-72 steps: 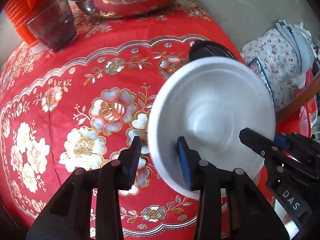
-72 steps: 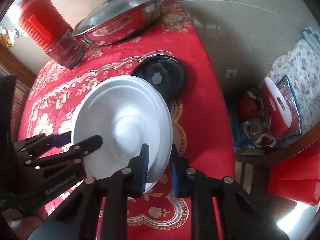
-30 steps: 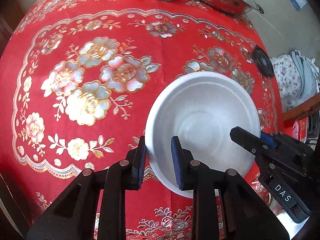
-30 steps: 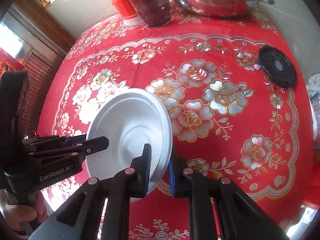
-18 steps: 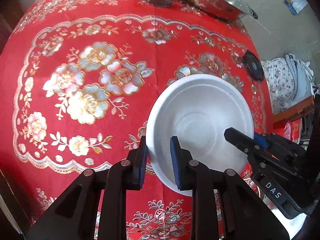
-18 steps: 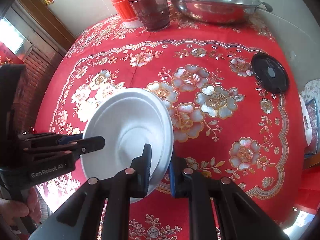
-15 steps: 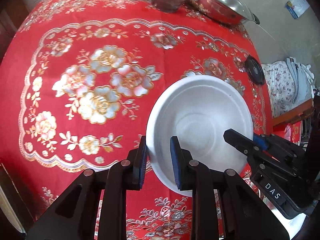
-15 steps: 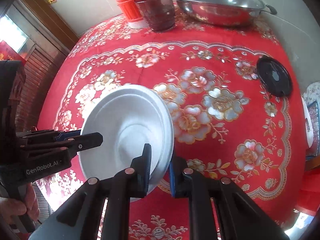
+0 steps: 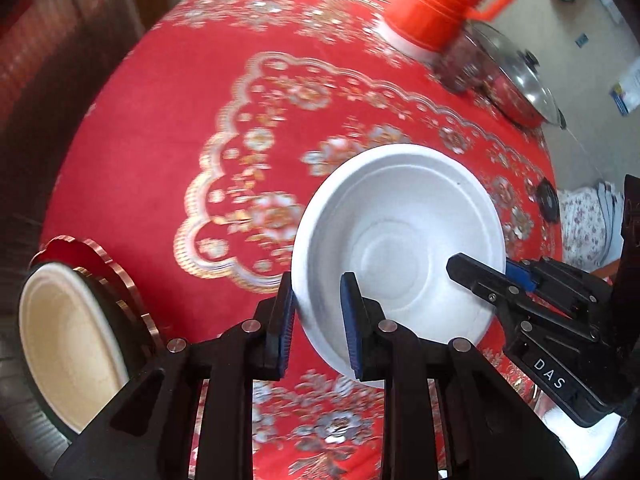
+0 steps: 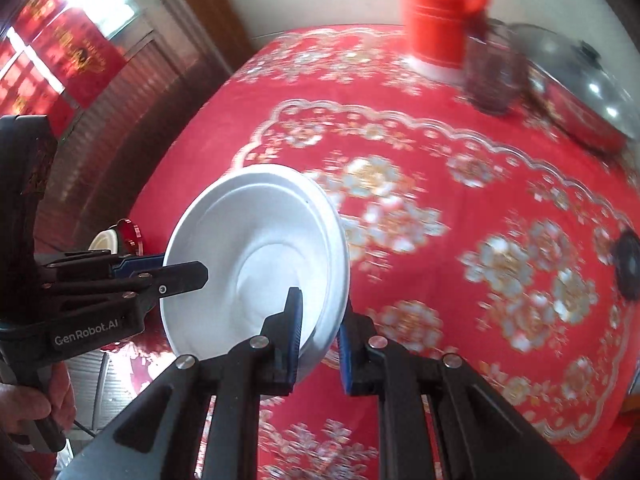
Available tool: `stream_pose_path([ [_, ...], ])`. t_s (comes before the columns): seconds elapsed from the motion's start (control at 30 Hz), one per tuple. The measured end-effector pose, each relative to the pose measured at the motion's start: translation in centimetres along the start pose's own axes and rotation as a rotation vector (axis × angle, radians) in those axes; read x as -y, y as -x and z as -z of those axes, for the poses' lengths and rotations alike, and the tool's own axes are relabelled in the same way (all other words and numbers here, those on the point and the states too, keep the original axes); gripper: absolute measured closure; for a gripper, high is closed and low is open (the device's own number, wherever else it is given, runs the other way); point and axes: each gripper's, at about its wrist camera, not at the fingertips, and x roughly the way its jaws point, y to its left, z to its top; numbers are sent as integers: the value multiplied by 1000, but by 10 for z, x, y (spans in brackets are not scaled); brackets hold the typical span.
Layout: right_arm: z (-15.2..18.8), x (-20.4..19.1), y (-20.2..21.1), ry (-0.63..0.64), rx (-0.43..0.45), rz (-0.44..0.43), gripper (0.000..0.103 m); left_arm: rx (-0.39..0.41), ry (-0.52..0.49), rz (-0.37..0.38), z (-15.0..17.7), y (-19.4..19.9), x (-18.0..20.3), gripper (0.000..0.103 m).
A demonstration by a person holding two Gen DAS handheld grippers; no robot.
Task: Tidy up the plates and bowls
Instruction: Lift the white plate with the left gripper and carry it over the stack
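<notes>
A white foam bowl [image 9: 396, 240] hangs tilted over the red tablecloth, held from two sides. My left gripper [image 9: 318, 292] is shut on its near left rim, one pad inside and one outside. My right gripper [image 10: 320, 308] is shut on the opposite rim. Each gripper shows in the other's view: the right gripper [image 9: 492, 276] at the bowl's right, the left gripper [image 10: 176, 268] at the bowl [image 10: 256, 248]'s left. Below the table's left edge sits a cream plate [image 9: 68, 344] on a dark stack with a red scalloped rim [image 9: 120, 276].
The table wears a red floral cloth [image 9: 160, 120]. At its far side stand an orange ribbed jug [image 9: 436, 4], a dark glass [image 9: 456, 68] and a lidded steel wok [image 9: 516, 92]. A black lid [image 9: 548, 200] lies at the right edge. A hand [image 10: 24, 404] grips the left handle.
Both grippers have carried the bowl leftward across the table and a little up, rolling as they went. The cream plate stack at the table's left edge has come into view.
</notes>
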Motion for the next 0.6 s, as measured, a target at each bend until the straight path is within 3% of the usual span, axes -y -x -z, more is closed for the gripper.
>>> stream_pose_path([
  [0.23,-18,-69,-20,139,-29,-43,86,44,98,-42,21,32,-63,81],
  [0.6,-30,-152,-35,307,-51,-101,85,100,215,-95,51,72,-132,81],
])
